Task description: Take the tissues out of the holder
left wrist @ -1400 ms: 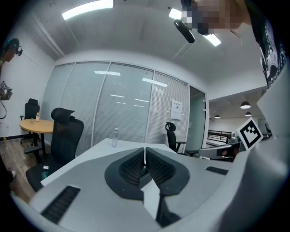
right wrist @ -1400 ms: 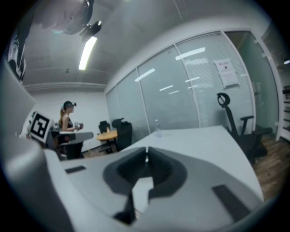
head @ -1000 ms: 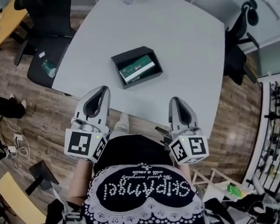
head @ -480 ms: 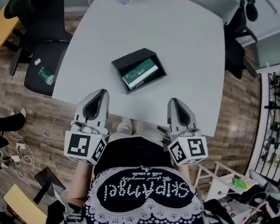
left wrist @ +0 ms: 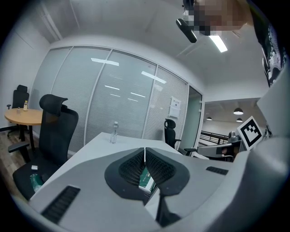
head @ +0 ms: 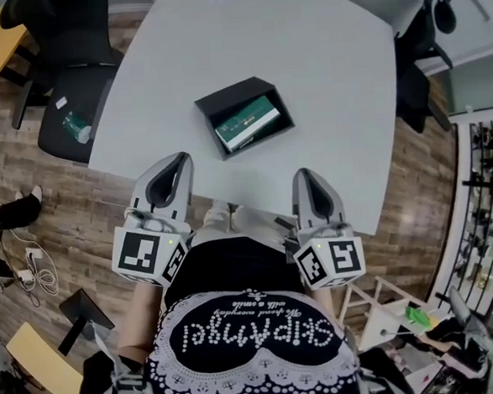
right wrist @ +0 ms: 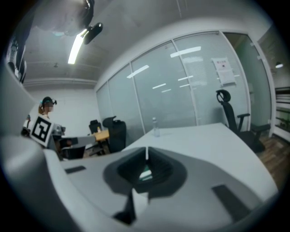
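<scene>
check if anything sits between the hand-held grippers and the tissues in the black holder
Nothing visible does. Bare white table lies between the left hand-held gripper, the right hand-held gripper and the black holder. The green tissue pack lies in it, open from above, with only the holder's walls around it.

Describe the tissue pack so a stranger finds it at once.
Start at the large white table. Near its middle sits an open black rectangular holder; the flat green tissue pack lies inside it. It is the only green thing on the table.
</scene>
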`<state>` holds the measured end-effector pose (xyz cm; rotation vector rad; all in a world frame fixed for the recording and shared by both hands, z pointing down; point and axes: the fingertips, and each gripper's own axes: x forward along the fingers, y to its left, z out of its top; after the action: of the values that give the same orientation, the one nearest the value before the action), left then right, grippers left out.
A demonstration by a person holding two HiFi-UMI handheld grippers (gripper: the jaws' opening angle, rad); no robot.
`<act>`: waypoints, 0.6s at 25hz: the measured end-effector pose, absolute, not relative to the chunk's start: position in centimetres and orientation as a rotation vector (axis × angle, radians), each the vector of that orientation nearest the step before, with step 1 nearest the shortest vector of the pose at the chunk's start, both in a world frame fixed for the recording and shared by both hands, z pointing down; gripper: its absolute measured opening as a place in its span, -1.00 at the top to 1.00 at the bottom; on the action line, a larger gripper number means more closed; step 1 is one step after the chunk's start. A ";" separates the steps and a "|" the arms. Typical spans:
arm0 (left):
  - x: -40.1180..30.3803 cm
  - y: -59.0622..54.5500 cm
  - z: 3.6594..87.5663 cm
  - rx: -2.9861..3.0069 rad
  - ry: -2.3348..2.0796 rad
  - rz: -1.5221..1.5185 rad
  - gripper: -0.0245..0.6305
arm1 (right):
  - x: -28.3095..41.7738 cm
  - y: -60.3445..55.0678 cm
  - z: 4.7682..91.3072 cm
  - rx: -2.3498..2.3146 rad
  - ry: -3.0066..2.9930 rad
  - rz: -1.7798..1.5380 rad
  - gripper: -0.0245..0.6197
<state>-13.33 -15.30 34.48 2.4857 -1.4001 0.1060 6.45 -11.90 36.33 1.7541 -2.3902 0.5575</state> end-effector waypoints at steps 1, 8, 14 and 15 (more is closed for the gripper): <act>-13.5 -15.4 34.6 2.481 -1.405 0.107 0.83 | 6.2 -12.0 36.3 1.745 -2.394 0.557 0.81; -14.1 -15.7 34.7 2.442 -1.463 0.103 0.83 | 6.1 -13.2 36.2 1.691 -2.423 0.547 0.81; -13.4 -16.3 34.5 2.431 -1.481 0.093 0.83 | 6.8 -14.4 35.5 1.676 -2.442 0.517 0.81; -13.2 -16.5 34.5 2.433 -1.479 0.092 0.83 | 6.9 -14.5 35.4 1.674 -2.444 0.507 0.81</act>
<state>-13.16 -16.47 34.49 2.4326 -1.4789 0.0919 6.93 -14.54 35.41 1.6741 -2.4435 0.5073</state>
